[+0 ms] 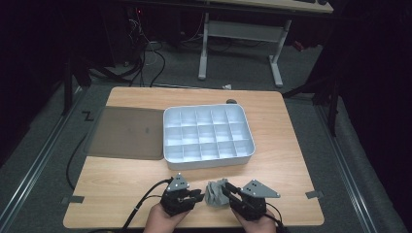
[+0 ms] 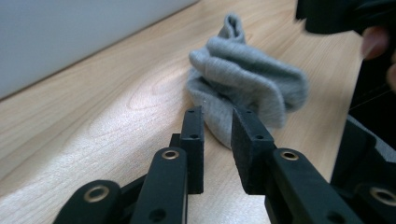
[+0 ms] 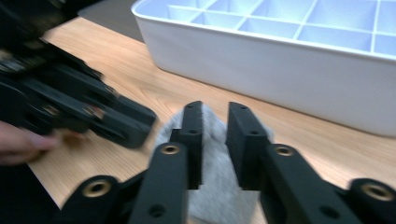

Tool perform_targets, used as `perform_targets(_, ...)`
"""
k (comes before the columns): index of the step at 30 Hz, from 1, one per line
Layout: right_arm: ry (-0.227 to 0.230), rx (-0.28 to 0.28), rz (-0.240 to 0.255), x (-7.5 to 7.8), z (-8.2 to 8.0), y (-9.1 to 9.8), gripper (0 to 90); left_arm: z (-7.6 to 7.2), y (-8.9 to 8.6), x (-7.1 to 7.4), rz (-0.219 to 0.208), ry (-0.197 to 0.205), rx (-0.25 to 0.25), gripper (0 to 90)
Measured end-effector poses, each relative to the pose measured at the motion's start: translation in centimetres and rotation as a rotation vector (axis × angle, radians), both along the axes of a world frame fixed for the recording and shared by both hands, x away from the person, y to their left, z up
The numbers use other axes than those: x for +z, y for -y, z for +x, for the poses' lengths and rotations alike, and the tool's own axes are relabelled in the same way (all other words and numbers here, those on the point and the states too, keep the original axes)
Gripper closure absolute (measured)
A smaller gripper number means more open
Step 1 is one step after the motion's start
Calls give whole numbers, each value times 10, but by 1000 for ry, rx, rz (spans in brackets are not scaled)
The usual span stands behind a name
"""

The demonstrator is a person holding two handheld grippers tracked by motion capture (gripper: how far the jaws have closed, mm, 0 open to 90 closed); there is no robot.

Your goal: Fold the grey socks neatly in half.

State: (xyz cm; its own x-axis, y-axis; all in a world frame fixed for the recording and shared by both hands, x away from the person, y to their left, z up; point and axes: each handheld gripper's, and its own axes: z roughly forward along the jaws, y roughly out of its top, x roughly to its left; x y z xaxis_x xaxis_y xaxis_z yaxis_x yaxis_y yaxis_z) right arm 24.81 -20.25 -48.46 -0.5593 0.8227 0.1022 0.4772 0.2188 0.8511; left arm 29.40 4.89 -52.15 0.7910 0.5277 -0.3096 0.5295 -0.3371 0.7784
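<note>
A crumpled grey sock (image 1: 216,193) lies on the wooden table (image 1: 131,179) near its front edge, between my two grippers. My left gripper (image 1: 198,196) points right at the sock's left side. In the left gripper view its jaws (image 2: 217,123) stand a narrow gap apart with nothing between them, and the sock (image 2: 243,79) lies just past the tips. My right gripper (image 1: 228,190) comes in from the sock's right. In its own view its jaws (image 3: 215,116) hover over the sock (image 3: 164,131), slightly apart, with grey cloth showing through the gap.
A white tray (image 1: 167,145) divided into several compartments stands mid-table behind the sock, its near wall (image 3: 280,74) close to my right gripper. A dark translucent lid (image 1: 127,132) lies flat to the tray's left. The left gripper (image 3: 126,123) is blurred in the right gripper view.
</note>
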Motion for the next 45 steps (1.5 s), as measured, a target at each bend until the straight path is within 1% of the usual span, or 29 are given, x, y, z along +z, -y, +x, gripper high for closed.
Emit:
perform_targets(3,-19,-9,-10,-7,1,3,821,-2,0,3,-6,10,0,754)
perform_targets(5,-35,-10,-17,-13,2,2,824,-3,2,2,6,16,-1,756)
perform_targets(9,-47,1,-19,-20,3,-3,824,-3,5,-1,15,11,0,765)
perform_targets(12,-47,21,-12,-21,5,-9,822,-2,7,-4,21,6,-3,772)
perform_targets(15,-45,36,-20,-22,6,-15,818,-3,12,-8,33,-2,-17,774)
perform_targets(19,-44,52,-41,-23,6,-21,808,-2,16,-10,48,-6,-24,777)
perform_targets(21,-54,57,-67,-26,7,-23,804,-1,14,-9,50,-1,-21,776)
perform_targets(22,-62,59,-72,-28,8,-24,802,-1,12,-9,49,2,-13,776)
perform_targets(24,-77,61,-83,-33,10,-25,801,1,3,-5,33,6,7,775)
perform_targets(26,-78,63,-93,-36,10,-27,799,2,-4,0,3,13,29,774)
perform_targets(27,-77,64,-99,-37,10,-27,799,1,-5,5,-14,32,34,769)
perform_targets(28,-80,63,-101,-39,10,-28,799,0,-4,7,-18,43,32,765)
perform_targets(30,-81,64,-103,-41,10,-28,798,-1,0,7,-25,49,26,764)
perform_targets(34,-78,63,-108,-43,10,-29,798,-2,10,3,-22,42,16,764)
perform_targets(37,-75,62,-114,-43,9,-30,798,-2,13,2,-34,57,28,777)
perform_targets(40,-73,63,-115,-44,9,-30,799,-1,15,2,-48,62,36,779)
perform_targets(41,-73,62,-115,-44,9,-30,798,-1,16,2,-42,66,30,780)
perform_targets(43,-72,63,-115,-45,9,-30,800,-2,19,-1,-15,79,29,780)
perform_targets(45,-74,62,-115,-45,9,-30,800,-1,19,-3,15,73,35,797)
